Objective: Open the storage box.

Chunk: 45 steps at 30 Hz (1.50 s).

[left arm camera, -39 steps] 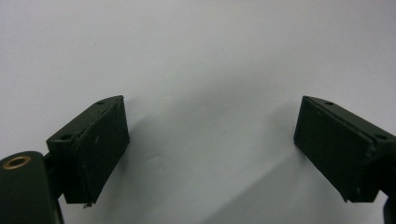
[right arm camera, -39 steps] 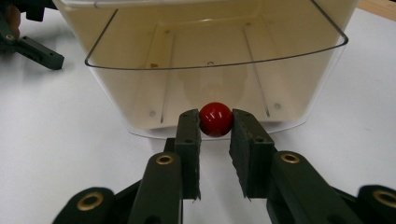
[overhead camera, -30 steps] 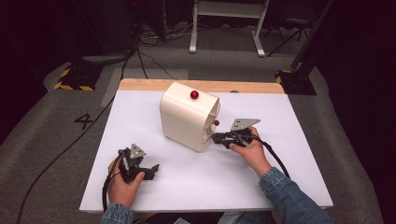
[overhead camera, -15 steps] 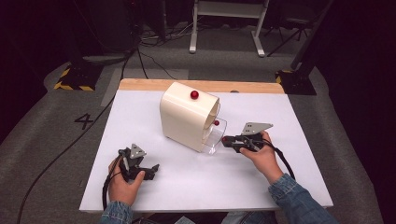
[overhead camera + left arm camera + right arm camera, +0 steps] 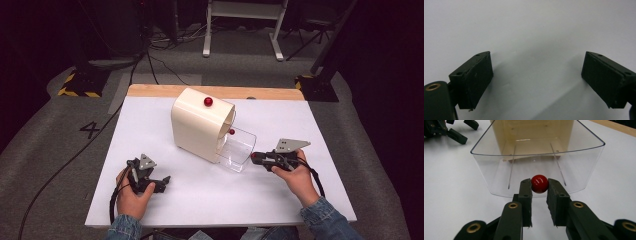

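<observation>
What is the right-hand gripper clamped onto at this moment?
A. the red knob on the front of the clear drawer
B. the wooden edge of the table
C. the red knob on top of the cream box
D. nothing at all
A: the right gripper view shows the right gripper with its jaws pressed on either side of the red knob on the clear drawer, which sticks out of the cream box.

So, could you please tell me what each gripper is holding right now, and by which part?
The right gripper is shut on the red knob at the front of the clear drawer. The left gripper holds nothing; its jaws stand open over the white table.
</observation>
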Available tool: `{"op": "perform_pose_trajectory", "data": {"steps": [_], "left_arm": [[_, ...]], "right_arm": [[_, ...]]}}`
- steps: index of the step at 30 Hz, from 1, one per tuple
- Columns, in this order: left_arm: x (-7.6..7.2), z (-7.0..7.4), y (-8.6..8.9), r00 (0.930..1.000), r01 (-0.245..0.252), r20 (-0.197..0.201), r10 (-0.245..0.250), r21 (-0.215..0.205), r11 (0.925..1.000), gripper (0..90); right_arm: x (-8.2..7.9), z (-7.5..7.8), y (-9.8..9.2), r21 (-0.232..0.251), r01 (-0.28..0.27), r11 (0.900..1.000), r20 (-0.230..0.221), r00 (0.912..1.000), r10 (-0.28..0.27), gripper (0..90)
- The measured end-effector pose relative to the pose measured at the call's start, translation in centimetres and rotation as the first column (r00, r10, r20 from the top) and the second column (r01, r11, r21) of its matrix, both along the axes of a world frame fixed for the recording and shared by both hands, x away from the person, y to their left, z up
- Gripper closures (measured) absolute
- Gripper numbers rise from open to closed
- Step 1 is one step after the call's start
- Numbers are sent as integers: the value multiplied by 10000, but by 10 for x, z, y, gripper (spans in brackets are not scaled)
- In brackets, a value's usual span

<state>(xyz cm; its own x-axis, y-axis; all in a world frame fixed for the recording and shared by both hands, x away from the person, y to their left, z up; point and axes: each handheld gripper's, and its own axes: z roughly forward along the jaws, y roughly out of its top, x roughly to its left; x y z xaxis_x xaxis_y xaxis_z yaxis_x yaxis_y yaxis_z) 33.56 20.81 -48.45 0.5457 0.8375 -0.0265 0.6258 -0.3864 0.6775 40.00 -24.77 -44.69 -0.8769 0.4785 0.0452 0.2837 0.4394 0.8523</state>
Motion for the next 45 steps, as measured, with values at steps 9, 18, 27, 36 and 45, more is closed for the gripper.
{"op": "perform_pose_trajectory", "data": {"steps": [9, 18, 27, 36, 45], "left_arm": [[0, 0, 0, 10000, -8, -3, 8, -4, 10000, 102], [0, 0, 0, 10000, -9, -5, 9, -6, 10000, 102], [0, 0, 0, 10000, -5, -11, 5, -3, 10000, 102], [0, 0, 0, 10000, 1, 1, -1, 2, 10000, 102], [0, 0, 0, 10000, 1, -2, -1, 5, 10000, 102]], "right_arm": [[-6, -5, -12, -112, 47, 9999, -204, 9998, -49, 739], [-3, -17, -13, -737, 135, 9972, -498, 9986, -172, 734], [-3, -22, -11, -993, 214, 9948, -616, 9977, -276, 624], [-16, -2, -18, -674, 264, 9974, -224, 9994, -280, 594], [-19, 31, -18, -177, 257, 9995, 57, 9997, -256, 580]]}}
